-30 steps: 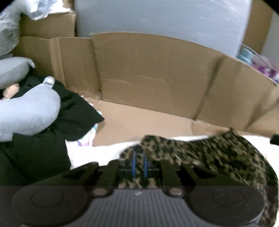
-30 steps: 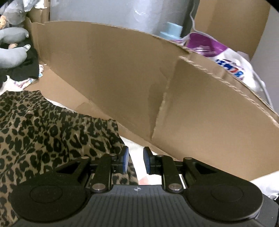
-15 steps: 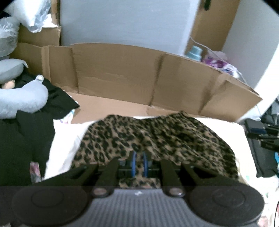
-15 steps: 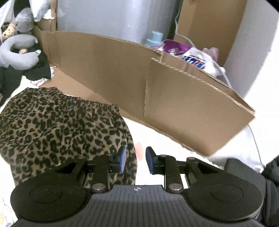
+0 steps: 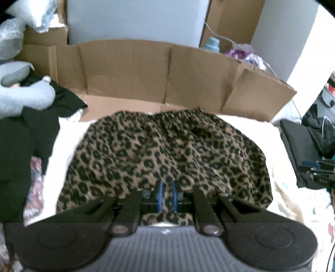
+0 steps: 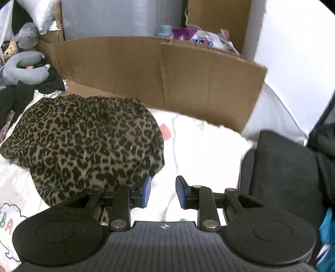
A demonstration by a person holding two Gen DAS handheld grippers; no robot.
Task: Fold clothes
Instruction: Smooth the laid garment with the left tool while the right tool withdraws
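Pinching leopard-print garment (image 5: 167, 146), left gripper (image 5: 166, 195); right gripper (image 6: 162, 192) spread, empty; no legible writing.

A white bed sheet (image 6: 205, 146) is covering the surface in front, and part of it is showing printed coloured letters (image 6: 6, 226) at the near left. A long cardboard panel (image 5: 167, 71) is standing folded along its far edge, walling it off. Behind that, a grey wall (image 5: 134, 18) is rising, with another cardboard box (image 6: 219, 18) leaning against it and a white wall (image 6: 297, 52) catching bright light on the right. A light blue bottle (image 6: 165, 30) and plastic bags (image 6: 205, 39) are sitting behind the cardboard. To the left, a grey neck pillow (image 6: 23, 69) is lying on black clothing (image 5: 27, 134). On the right, a black bag (image 6: 282, 173) is resting beside the sheet.
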